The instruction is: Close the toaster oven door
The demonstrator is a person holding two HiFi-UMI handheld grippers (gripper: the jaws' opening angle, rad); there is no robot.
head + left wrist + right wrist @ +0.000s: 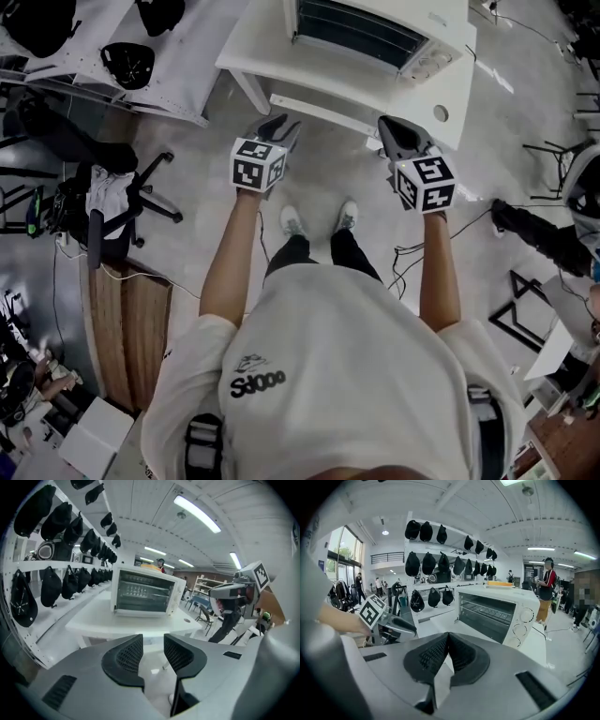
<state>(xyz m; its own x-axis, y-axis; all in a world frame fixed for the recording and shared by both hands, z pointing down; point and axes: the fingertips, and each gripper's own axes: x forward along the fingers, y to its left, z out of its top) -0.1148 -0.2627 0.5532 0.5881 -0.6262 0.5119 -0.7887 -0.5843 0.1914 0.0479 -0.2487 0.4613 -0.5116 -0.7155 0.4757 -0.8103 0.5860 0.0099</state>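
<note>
The white toaster oven (pixel 375 33) stands on a white table (pixel 262 42) ahead of me. Its front shows wire racks and a column of knobs (pixel 520 623). In the right gripper view the cavity (pixel 487 613) looks uncovered, but I cannot make out the door itself. Both grippers hang in the air short of the table's front edge, touching nothing. My left gripper (pixel 281 127) (pixel 153 644) is open, with a clear gap between its pads and only floor behind it. My right gripper (pixel 389 127) (pixel 448 639) has its pads meeting at the tips and holds nothing.
A wall rack of black caps (pixel 61 522) runs along the left. A black office chair (pixel 141 192) and a wooden board (pixel 131 328) are on the floor to my left. Cables (pixel 469 230) trail on the right. A person (pixel 546 592) stands far behind the oven.
</note>
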